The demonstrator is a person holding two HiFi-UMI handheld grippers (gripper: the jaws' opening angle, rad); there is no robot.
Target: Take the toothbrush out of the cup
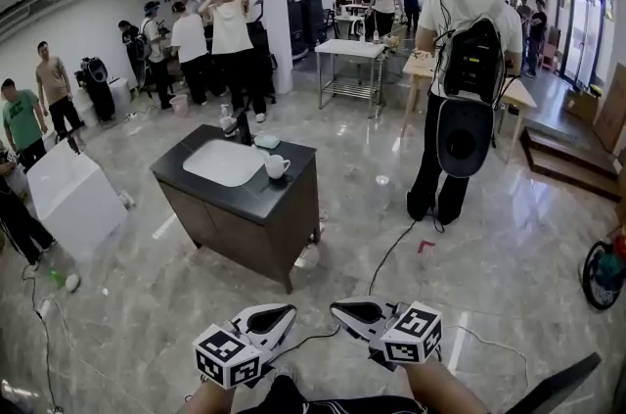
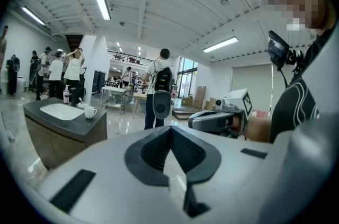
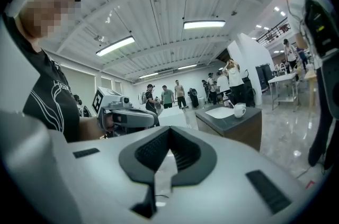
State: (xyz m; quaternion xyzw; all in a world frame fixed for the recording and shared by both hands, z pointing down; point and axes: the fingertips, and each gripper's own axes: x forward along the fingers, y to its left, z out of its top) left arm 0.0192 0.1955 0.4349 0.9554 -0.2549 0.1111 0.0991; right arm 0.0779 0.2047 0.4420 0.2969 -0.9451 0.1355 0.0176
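Observation:
A white cup (image 1: 277, 166) stands on the dark countertop (image 1: 284, 192) of a vanity, right of its white basin (image 1: 225, 161). The cup (image 2: 90, 111) also shows small in the left gripper view and, with a thin pale handle at its rim, in the right gripper view (image 3: 240, 109); the toothbrush is too small to make out. My left gripper (image 1: 287, 311) and right gripper (image 1: 337, 307) hang low near my body, far short of the vanity, tips facing each other. Both are shut and hold nothing (image 2: 170, 130) (image 3: 169, 130).
A soap bottle (image 1: 227, 120) and a small dish (image 1: 266, 141) sit behind the basin. A person with a backpack (image 1: 468, 69) stands to the right, a white box (image 1: 70, 199) to the left. Cables (image 1: 391, 255) run across the glossy floor. Several people stand behind.

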